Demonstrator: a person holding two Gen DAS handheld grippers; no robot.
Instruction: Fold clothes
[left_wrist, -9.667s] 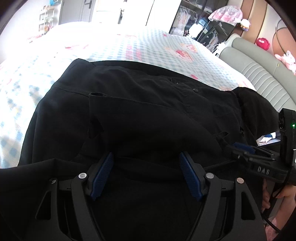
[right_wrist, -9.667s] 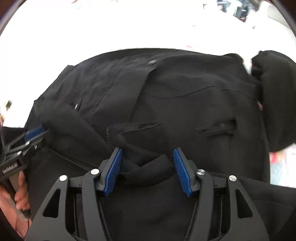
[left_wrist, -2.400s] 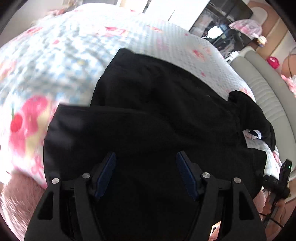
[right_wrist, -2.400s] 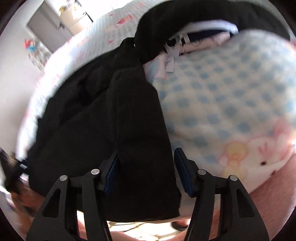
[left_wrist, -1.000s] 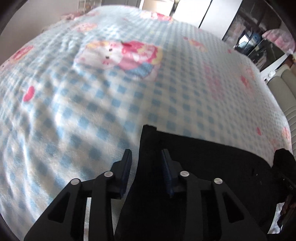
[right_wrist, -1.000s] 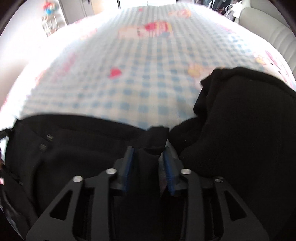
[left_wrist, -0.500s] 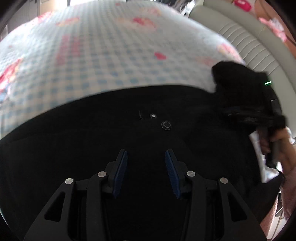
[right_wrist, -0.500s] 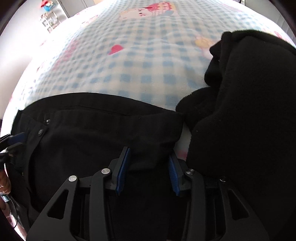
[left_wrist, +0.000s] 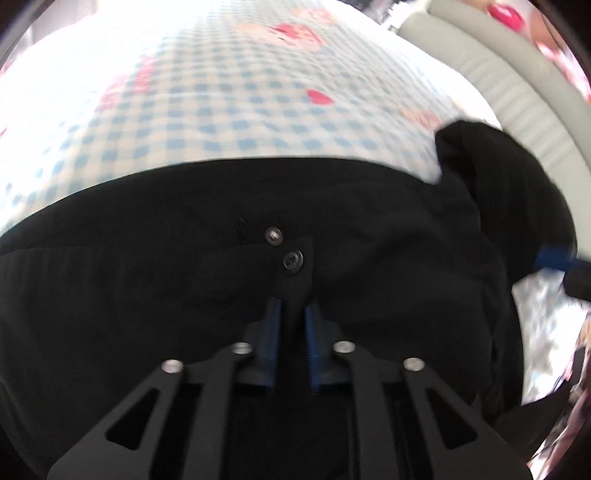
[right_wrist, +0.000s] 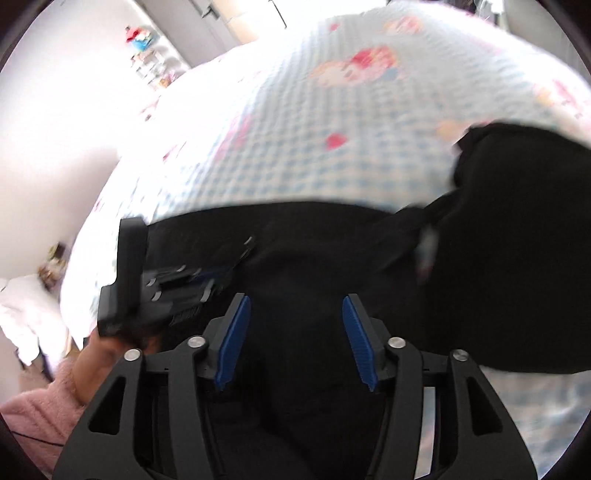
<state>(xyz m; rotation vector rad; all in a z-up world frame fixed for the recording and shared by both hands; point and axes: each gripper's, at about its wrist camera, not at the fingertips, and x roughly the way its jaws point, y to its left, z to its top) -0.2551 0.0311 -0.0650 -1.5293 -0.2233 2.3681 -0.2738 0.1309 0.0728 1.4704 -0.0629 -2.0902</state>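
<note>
Black trousers (left_wrist: 147, 277) lie spread across the checked bedspread, their waistband toward the far side. My left gripper (left_wrist: 291, 317) is shut on the fly flap just below the button (left_wrist: 293, 259). In the right wrist view my right gripper (right_wrist: 295, 328) hangs open above the trousers (right_wrist: 303, 251), with only dark cloth below it and nothing between its fingers. The left gripper (right_wrist: 221, 275) shows there at the left, held by a hand in a pink sleeve.
A second black garment (left_wrist: 509, 192) (right_wrist: 524, 240) lies bunched at the right of the trousers. The blue-and-white checked bedspread (left_wrist: 240, 96) stretches beyond. A grey padded headboard (left_wrist: 498, 74) runs along the far right. A wall and shelves stand beyond the bed's left side.
My left gripper has gone from open to shut on the fly flap by the button. My right gripper has opened wider, let go of the waistband corner and drawn back.
</note>
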